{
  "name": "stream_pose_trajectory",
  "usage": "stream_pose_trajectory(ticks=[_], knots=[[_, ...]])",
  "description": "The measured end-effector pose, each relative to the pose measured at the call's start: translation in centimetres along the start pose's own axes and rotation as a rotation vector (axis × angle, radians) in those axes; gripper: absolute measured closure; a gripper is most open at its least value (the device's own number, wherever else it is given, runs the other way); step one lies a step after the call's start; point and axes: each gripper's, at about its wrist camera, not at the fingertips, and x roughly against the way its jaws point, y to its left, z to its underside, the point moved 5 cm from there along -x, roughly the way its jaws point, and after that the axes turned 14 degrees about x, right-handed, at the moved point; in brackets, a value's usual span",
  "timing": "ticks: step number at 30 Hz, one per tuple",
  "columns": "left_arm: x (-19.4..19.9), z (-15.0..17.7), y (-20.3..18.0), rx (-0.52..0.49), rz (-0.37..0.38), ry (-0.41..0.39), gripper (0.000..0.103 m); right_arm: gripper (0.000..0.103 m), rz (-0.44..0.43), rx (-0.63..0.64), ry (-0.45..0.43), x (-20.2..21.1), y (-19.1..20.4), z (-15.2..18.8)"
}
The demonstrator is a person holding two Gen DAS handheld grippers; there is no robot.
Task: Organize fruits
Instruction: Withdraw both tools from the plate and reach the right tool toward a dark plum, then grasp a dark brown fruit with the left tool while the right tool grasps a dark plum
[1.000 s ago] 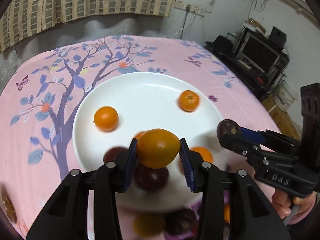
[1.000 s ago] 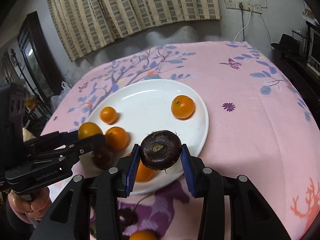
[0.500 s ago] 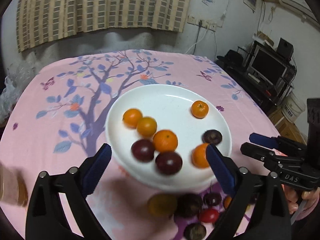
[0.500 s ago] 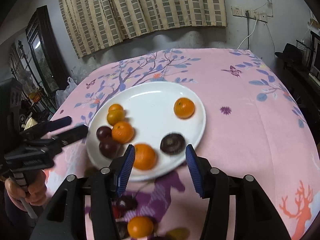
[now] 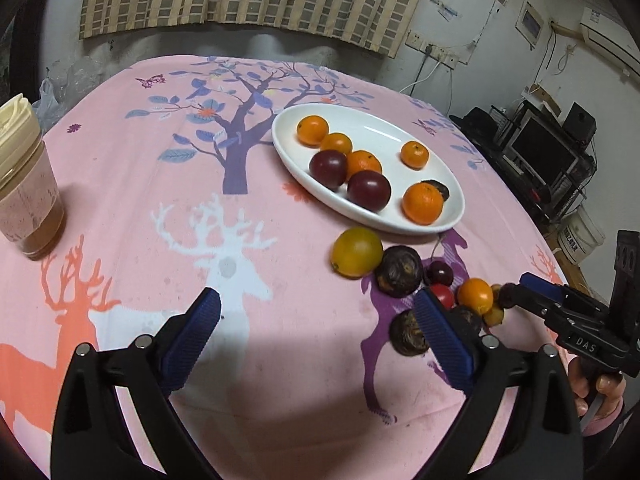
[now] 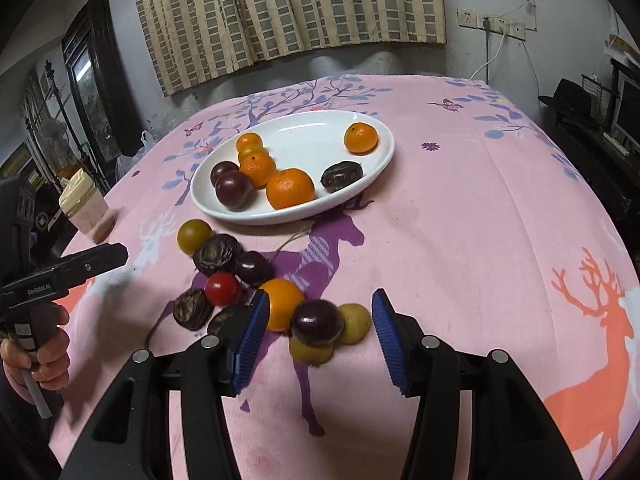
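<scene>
white plate (image 6: 384, 160) of fruit, lidded cup (image 5: 24, 184) well apart

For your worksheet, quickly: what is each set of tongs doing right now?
Left tongs: just opened wide, empty.
Right tongs: just opened, holding nothing, dark plum between them.

Light: we see dim indoor light from overhead.
Shadows: soft, near on the tablecloth (image 5: 280, 412).
Glare: faint on the plate (image 6: 304, 130).
Edges: fisheye bending, dark corners.
</scene>
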Motion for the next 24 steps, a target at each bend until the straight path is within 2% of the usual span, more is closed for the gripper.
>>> stream_pose_trajectory(ticks=[4,9,11,14,19,21,24], knots=[[0.1,0.8,-0.1,-0.023,-0.010,0.006,0.008,0.051,0.018,0.046,0.033,-0.7,0.8,0.5],[0.2,1.1,-0.7,-0.045,-0.004,0.006,0.008,0.060,0.050,0.067,0.039,-1.0,0.8,0.6],[0.1,1.2,-0.9,-0.055,-0.001,0.014,0.008,0.068,0.047,0.064,0.046,-1.2,0.7,0.7],[-0.1,1.6,-1.4,-0.075,0.004,0.031,0.008,0.072,0.044,0.064,0.037,-1.3,0.6,0.6],[-0.8,3.2,-3.5,-0.201,0.009,0.054,0.008,0.072,0.007,-0.011,-0.023,-0.3,-0.5,0.2],[-1.2,3.9,-4.7,-0.282,0.002,0.047,0.025,0.072,0.001,-0.026,-0.032,0.0,-0.7,0.1],[-2.1,4.7,-5.9,-0.346,0.010,0.078,0.036,0.072,-0.001,-0.029,-0.034,0.0,-0.7,0.1]])
